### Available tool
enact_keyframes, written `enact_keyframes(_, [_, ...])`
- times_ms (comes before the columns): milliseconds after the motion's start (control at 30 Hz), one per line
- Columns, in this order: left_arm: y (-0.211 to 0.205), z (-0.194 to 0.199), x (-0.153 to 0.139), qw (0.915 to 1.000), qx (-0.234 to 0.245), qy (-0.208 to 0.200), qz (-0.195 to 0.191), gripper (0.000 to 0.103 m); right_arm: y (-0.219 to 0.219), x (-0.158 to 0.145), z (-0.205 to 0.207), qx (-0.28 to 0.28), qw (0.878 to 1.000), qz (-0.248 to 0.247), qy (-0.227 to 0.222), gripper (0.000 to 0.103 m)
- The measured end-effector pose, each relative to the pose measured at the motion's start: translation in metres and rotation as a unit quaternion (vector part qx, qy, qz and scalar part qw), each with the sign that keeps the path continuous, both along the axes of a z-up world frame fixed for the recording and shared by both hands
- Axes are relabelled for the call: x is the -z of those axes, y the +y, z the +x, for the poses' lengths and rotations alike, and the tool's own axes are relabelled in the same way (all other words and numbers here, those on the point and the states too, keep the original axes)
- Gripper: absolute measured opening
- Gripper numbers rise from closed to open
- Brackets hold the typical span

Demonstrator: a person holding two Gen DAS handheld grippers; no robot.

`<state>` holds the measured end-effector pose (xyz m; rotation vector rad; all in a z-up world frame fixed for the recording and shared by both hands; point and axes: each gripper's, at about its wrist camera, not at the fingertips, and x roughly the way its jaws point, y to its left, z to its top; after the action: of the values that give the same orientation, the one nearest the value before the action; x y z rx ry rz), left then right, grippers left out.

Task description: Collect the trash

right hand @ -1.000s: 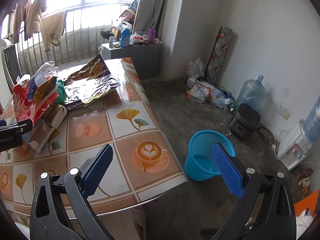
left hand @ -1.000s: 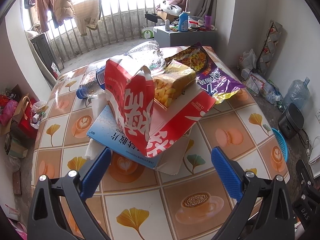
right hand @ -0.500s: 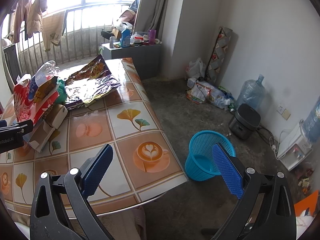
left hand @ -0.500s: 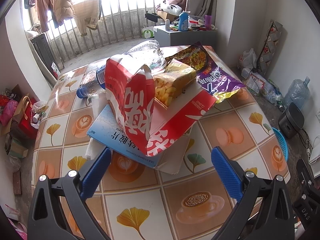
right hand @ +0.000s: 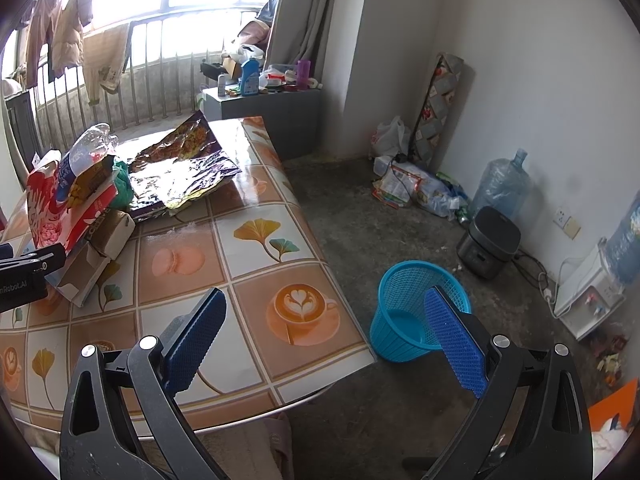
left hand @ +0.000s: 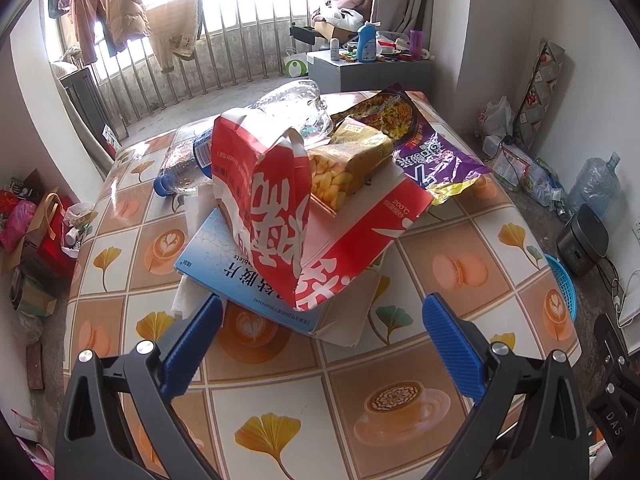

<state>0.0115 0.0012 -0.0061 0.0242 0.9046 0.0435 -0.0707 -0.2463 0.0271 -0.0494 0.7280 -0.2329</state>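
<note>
Left wrist view: the left hand-held gripper (left hand: 322,322) is spread wide before a red-and-white paper bag (left hand: 276,216) heaped on the surface (left hand: 400,360). The right hand-held gripper (right hand: 324,320) is likewise released, a blue mesh basket (right hand: 404,312) seemingly empty below.

Left gripper (left hand: 320,320) agape — trash pile (left hand: 296,208) seemingly untouched

**A lived-in home, by a barred balcony window**

Ahead of the jaws, laundry (left hand: 120,16) hangs over window railings (left hand: 240,40). The worktop (right hand: 256,248) wears a coffee-print oilcloth. Beyond the right jaws, a rice cooker (right hand: 490,242), water jug (right hand: 500,188) and blue wastebasket (right hand: 416,312) stand on bare concrete floor (right hand: 360,232).
</note>
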Motion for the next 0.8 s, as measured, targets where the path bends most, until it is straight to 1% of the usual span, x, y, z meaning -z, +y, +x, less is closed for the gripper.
enact_keyframes(167, [0.005,-0.003,-0.001,1.0000,0.001,-0.006,-0.006,0.097,0.002,-0.004,0.003,0.008,1.000,0.001,0.001,0.095])
enact_keyframes(333, [0.022,-0.008,-0.008,0.9993,0.010,-0.028,-0.021,0.097,0.010,-0.013,0.008,0.014,1.000,0.019,-0.013,0.095])
enact_keyframes(433, [0.034,-0.008,-0.012,0.9986,0.020,-0.041,-0.026,0.097,0.018,-0.014,0.014,0.008,0.999,0.034,-0.019,0.095])
enact_keyframes(533, [0.051,-0.007,-0.016,0.9978,0.020,-0.056,-0.029,0.097,0.031,-0.016,0.024,-0.012,0.998,0.053,-0.028,0.095])
enact_keyframes(633, [0.067,-0.001,-0.022,0.9974,0.015,-0.066,-0.023,0.097,0.045,-0.021,0.036,-0.038,0.996,0.073,-0.042,0.095])
enact_keyframes(800, [0.093,0.002,-0.031,0.9960,0.011,-0.088,-0.011,0.097,0.070,-0.025,0.056,-0.082,0.987,0.127,-0.049,0.095])
